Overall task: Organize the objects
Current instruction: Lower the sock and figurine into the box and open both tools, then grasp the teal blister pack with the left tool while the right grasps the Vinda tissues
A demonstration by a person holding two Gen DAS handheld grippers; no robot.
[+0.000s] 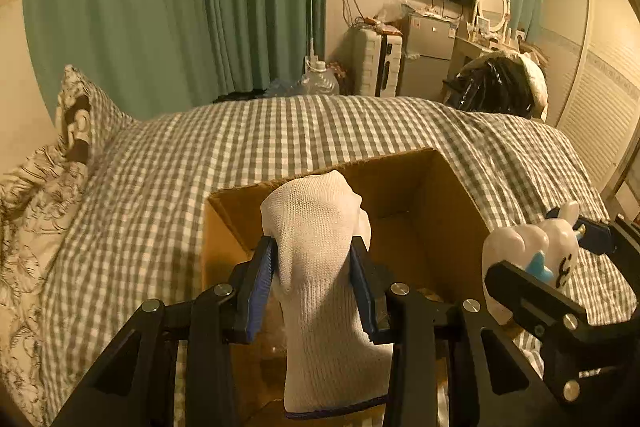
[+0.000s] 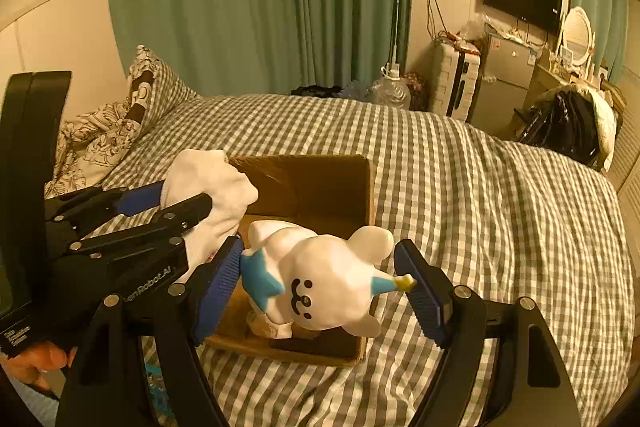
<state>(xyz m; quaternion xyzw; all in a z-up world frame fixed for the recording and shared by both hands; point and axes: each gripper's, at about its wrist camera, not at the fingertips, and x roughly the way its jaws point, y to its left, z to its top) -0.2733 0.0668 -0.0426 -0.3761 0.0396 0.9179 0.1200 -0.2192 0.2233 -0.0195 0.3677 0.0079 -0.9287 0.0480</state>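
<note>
A: What does the left gripper point(image 1: 314, 281) hold?
B: A white knitted sock point(image 1: 320, 267), pinched between its narrow jaws, above the open brown cardboard box point(image 1: 404, 187) on the checked bedcover point(image 1: 160, 163).
A: And the right gripper point(image 2: 320, 281)?
B: Wider; it clamps a white glossy rabbit figure point(image 2: 320, 283) (blue star on it) over the same box.

Both wrist views look steeply down, close over the same cardboard box point(image 1: 420, 195).

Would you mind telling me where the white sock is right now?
The sock is pinched between the left gripper's fingers, above the cardboard box on the bed, left of the toy.
</note>
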